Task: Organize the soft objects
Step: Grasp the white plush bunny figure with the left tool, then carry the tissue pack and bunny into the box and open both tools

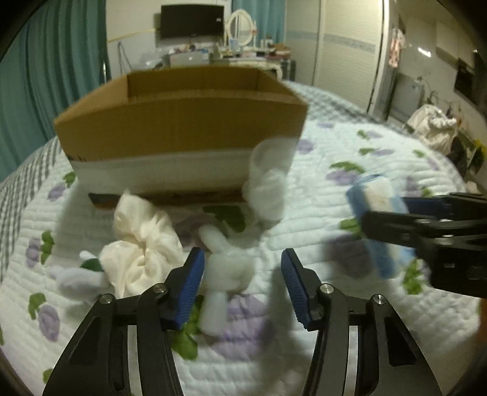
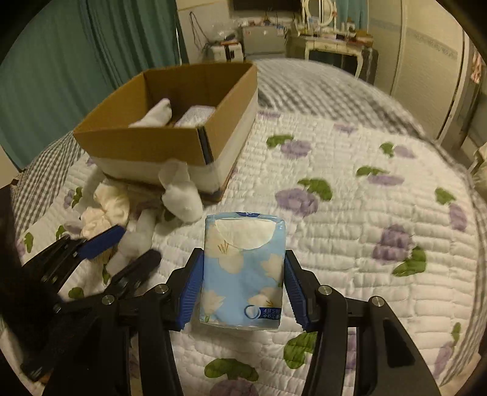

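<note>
A blue floral tissue pack [image 2: 243,271] sits between the fingers of my right gripper [image 2: 243,262], which is shut on it; it also shows in the left wrist view [image 1: 377,225]. My left gripper [image 1: 242,262] is open, its fingers on either side of a white knotted sock [image 1: 225,268] on the quilt. A crumpled cream cloth [image 1: 143,243] and a pale plush toy [image 1: 79,277] lie to its left. A white rolled sock [image 1: 268,185] leans on the cardboard box [image 1: 182,128]. The box [image 2: 152,143] holds a white sock [image 2: 155,114] and a pale pack [image 2: 196,114].
The bed has a white quilt [image 2: 350,219] with purple flowers and green leaves. Teal curtains [image 1: 51,76] hang at the left. A dresser with a mirror [image 1: 240,27] and a monitor stands behind the bed. A bag [image 1: 432,125] lies at the right.
</note>
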`<state>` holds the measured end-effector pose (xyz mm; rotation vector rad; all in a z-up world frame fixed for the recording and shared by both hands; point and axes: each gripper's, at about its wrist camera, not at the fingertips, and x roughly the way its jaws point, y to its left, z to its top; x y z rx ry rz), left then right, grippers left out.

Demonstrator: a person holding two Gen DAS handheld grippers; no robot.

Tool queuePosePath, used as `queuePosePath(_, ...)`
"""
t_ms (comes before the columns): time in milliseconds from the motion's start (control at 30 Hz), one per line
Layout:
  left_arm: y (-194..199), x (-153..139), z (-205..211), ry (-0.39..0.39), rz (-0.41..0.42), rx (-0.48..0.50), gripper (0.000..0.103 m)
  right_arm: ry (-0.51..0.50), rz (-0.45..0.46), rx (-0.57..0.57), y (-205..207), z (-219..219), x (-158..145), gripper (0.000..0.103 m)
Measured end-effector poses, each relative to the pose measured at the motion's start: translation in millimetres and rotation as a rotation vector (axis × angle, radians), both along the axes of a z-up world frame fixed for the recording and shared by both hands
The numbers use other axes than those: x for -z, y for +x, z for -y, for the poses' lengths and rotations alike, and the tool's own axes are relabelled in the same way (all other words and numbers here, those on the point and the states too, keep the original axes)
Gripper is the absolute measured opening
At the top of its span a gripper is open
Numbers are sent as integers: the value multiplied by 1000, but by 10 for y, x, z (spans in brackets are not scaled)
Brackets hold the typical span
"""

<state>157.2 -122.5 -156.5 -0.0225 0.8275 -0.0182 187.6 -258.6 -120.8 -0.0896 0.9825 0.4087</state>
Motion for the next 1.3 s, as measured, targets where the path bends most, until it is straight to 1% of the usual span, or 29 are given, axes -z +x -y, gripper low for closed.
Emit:
queuePosePath(67,26,83,-58,-37,-18,-1,52,9,-18,-8,19,1,45,51)
queuePosePath(133,4,83,-73,-44,-9,5,51,10,-25,-19,27,-26,63,51)
queuePosePath(167,-13,75,-79,-48,-6,12,42,9,-26,-22,24,-35,65,51)
queuePosePath(267,-59,48,-104,-66,-8,26,30,8,-19,-28,9,-66,30,51)
queuePosePath(400,-169,-48,-100,-41,6,38,28,-13,15,-20,-23,-93,-86,51)
queuePosePath(467,-226,-118,-105,-48,10,50,28,-20,37,-15,-40,-107,-160,51)
queuePosePath(567,-338,-296,-139,-80,33,72,28,-26,84,-5,-101,-156,-350,51)
queuePosePath(667,-429,-541,-180,-84,76,90,28,-18,124,5,-152,-202,-555,51)
queuePosePath(733,-466,-743,-227,-101,106,110,28,-7,157,16,-176,-244,-740,51)
queuePosePath(767,-474,-848,-233,-96,128,117,28,-4,169,20,-184,-263,-801,51)
queuePosePath(867,-477,-1128,-266,-42,193,126,28,34,210,34,-189,-334,-1072,51)
queuePosePath(967,-379,-1328,-397,-30,226,137,28,72,258,19,-182,-396,-1283,51)
queuePosePath(1067,-229,-1507,-528,-13,264,127,28,94,299,17,-135,-481,-1476,51)
queuePosePath(1167,-10,-1578,-619,13,281,120,28,95,337,18,-4,-585,-1615,51)
queuePosePath(1300,292,-1526,-775,4,278,111,28,69,357,1,230,-727,-1622,51)
